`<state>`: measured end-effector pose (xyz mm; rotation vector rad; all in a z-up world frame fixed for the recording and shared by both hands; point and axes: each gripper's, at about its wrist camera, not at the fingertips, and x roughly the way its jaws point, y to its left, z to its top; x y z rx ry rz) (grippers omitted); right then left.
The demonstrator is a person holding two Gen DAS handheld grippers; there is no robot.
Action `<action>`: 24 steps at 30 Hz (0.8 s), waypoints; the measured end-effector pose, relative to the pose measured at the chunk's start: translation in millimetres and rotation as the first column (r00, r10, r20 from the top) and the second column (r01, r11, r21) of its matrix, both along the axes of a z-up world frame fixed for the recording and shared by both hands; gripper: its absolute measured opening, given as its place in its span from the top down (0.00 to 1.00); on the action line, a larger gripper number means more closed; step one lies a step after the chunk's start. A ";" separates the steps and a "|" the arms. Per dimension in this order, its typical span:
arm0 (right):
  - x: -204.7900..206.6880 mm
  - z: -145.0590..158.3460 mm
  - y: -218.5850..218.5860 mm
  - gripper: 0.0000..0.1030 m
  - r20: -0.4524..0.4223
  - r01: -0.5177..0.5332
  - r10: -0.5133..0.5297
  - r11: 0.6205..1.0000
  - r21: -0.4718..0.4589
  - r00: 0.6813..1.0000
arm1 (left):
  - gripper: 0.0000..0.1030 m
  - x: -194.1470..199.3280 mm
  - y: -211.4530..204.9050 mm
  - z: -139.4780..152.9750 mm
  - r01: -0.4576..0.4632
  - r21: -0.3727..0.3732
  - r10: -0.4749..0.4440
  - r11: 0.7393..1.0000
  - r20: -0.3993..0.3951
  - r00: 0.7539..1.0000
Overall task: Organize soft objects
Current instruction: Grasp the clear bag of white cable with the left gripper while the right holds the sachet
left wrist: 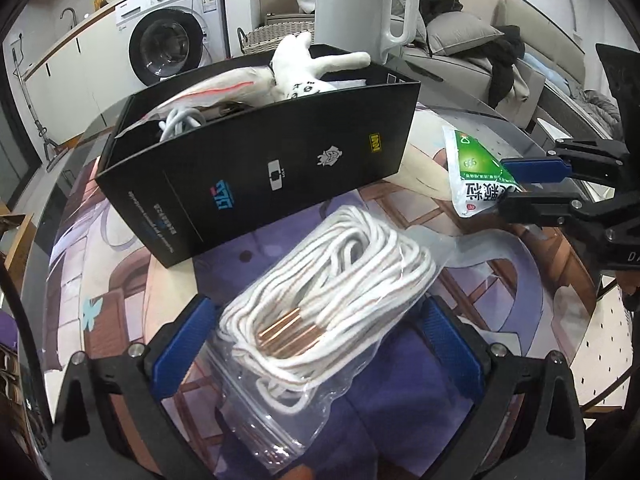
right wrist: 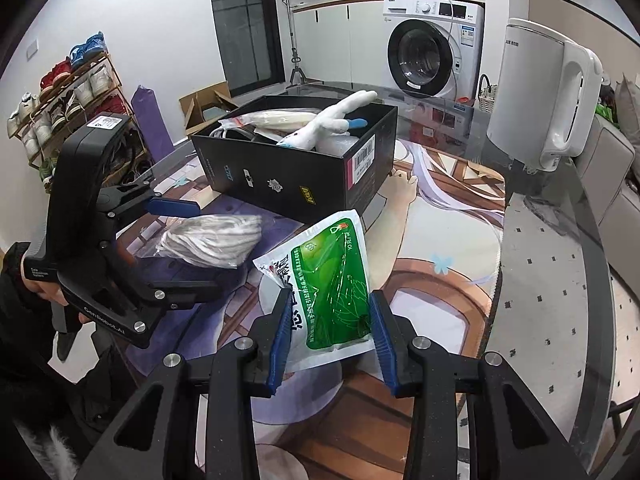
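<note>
A clear bag of white rope point(left wrist: 320, 280) with copper ends lies on the printed mat. It sits between the wide-spread fingers of my left gripper point(left wrist: 320, 304), which is open, its blue pads close beside the bag. My right gripper point(right wrist: 330, 296) is shut on the lower part of a green and white pouch point(right wrist: 332, 276) and holds it just above the mat. Seen from the left wrist, that pouch point(left wrist: 476, 164) and the right gripper point(left wrist: 504, 186) are at the right. The black box point(left wrist: 260, 168) behind holds a white plush toy point(left wrist: 296, 68), a pale packet and a cable.
A white kettle point(right wrist: 536, 96) stands to the right of the box point(right wrist: 288, 176). The round glass table's rim point(right wrist: 592, 240) curves along the right. A washing machine point(right wrist: 432, 52), a shoe rack point(right wrist: 68, 104) and a sofa point(left wrist: 472, 52) stand beyond the table.
</note>
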<state>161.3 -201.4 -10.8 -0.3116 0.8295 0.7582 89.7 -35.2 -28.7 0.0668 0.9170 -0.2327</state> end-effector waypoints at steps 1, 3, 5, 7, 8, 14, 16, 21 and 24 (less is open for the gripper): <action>-0.9 -0.1 0.3 0.64 0.001 -0.002 0.002 1.000 -0.001 1.000 | 0.00 -0.5 0.0 -0.1 -0.001 -0.001 0.001 1.000 0.002 1.000; -2.4 -0.8 1.9 0.64 0.001 -0.007 0.007 1.000 -0.005 1.000 | 0.00 -1.9 -0.4 -0.5 -0.003 0.001 0.003 1.000 0.004 1.000; -3.7 -1.1 4.2 0.64 -0.001 -0.015 0.015 1.000 -0.004 1.000 | 0.00 -3.6 0.3 -0.8 -0.004 0.001 0.004 1.000 0.009 1.000; -4.5 -0.9 5.5 0.64 -0.001 -0.019 0.019 1.000 -0.002 1.000 | 0.00 -5.3 0.2 -0.9 -0.001 -0.001 0.001 1.000 0.011 1.000; -3.9 -1.3 6.9 0.64 -0.001 -0.020 0.020 1.000 -0.002 1.000 | 0.00 -5.5 0.3 -1.6 -0.003 -0.002 0.003 1.000 0.013 1.000; -6.1 -0.4 9.1 0.64 0.003 -0.028 0.028 1.000 0.000 1.000 | 0.00 -6.3 0.4 -0.4 0.003 -0.006 -0.003 1.000 0.019 1.000; -6.1 -0.4 9.1 0.64 0.003 -0.027 0.027 1.000 -0.001 1.000 | 0.01 -6.2 4.1 1.3 0.001 -0.031 -0.001 1.000 0.023 1.000; -6.3 -0.1 9.0 0.64 0.003 -0.026 0.026 1.000 0.000 1.000 | 0.17 -8.0 8.4 3.3 0.001 -0.038 0.000 0.999 0.041 0.999; -6.4 0.1 9.0 0.64 0.004 -0.025 0.025 1.000 0.001 1.000 | 0.33 -10.9 8.9 5.9 0.016 -0.037 -0.013 0.999 0.071 0.997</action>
